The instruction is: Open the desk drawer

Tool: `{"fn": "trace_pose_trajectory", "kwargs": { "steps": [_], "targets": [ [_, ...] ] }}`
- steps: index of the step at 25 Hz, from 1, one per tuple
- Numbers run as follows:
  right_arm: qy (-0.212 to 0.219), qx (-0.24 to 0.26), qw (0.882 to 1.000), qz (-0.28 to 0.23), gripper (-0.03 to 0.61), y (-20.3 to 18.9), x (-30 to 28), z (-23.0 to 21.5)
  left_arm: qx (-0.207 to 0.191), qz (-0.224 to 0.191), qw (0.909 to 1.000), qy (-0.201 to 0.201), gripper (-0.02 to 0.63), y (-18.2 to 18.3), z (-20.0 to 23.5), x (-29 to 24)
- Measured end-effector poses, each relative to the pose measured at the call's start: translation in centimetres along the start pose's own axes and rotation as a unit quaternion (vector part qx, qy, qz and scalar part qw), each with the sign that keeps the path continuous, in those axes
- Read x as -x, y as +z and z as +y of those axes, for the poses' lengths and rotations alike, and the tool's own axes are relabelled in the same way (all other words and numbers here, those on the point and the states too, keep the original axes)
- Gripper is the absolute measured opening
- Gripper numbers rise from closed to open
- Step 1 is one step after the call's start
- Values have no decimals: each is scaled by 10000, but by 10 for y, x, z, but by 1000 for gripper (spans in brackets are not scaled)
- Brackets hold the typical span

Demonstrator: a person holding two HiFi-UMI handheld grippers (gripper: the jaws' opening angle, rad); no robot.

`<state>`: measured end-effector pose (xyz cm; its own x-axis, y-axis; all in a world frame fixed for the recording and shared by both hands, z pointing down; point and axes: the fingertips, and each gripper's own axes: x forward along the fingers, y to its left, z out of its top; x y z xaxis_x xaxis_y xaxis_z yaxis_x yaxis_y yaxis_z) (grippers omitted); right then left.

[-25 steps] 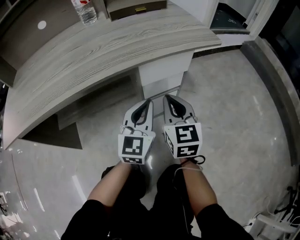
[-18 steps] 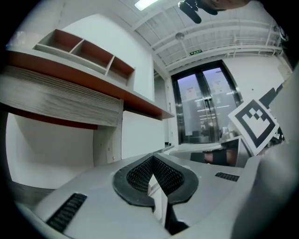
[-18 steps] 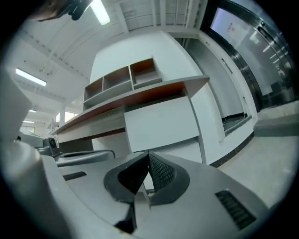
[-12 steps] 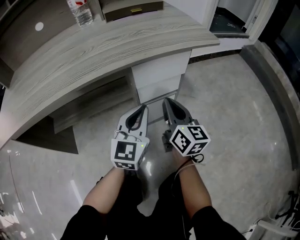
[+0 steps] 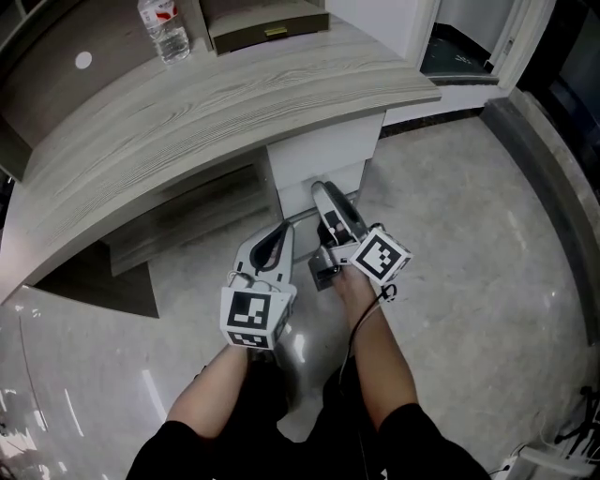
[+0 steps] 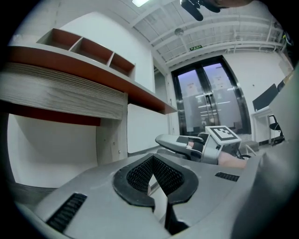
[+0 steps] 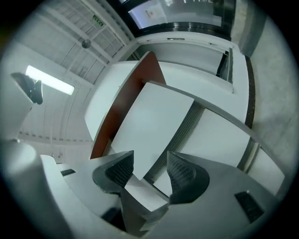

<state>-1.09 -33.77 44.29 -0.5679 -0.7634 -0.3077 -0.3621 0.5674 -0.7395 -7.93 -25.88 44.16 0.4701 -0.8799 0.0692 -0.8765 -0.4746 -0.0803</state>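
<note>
– Rolling onto their side and pushing in toward the drawer (image 5: 324,141), that's what your right tongs (image 5: 322,191) do since a second back. The jaws have just been opening and the pads stand apart now.
– Anything between them, or are you empty?
– Empty. The right gripper view shows only the dark gap between two white fronts running up between the pads, with no contact I can confirm. Reads as you lining up on a front's edge, so the pull is not started.
– And the drawer itself?
– Shut, fronts flush, in the white pedestal under the right end of the worktop (image 5: 187,122), just ahead of your right tips. Which front you're after, can't tell.
– Your left tongs (image 5: 283,231)?
– Closed on nothing, parked low beside the right, aimed under the worktop. Hardly shifted.
– Containers, quick.
– Drawer: contents hidden while it's shut. Bottle (image 5: 163,22): upright at the worktop's back edge, clear, red label, fill level not readable. Brown box (image 5: 267,19): near the bottle, inside unseen. Cubbies (image 6: 93,49): above the worktop edge in the left gripper view, seen from below, so you get no look into them.
</note>
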Motion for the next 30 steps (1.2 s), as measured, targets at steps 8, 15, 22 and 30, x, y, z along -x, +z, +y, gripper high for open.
{"fn": "trace_pose_trajectory", "kwargs": {
  "steps": [8, 15, 22, 30],
  "targets": [
    [351, -1184, 9911, -505, 212, 6, -18, -16, -23, 22, 10000, 59, 5, -1, 8, 4],
    [652, -1359, 9858, -739, 213, 3, -18, -21, 59, -37, 10000, -18, 5, 0, 6, 0],
    [839, -1566, 9817, -688, 213, 2, -20, -20, 145, -50, 9999, 15, 5, 1, 9, -4],
    [995, -1840, 9734, -936, 213, 21, -28, -19, 72, -50, 10000, 21, 5, 2, 12, -3]
  ]
}}
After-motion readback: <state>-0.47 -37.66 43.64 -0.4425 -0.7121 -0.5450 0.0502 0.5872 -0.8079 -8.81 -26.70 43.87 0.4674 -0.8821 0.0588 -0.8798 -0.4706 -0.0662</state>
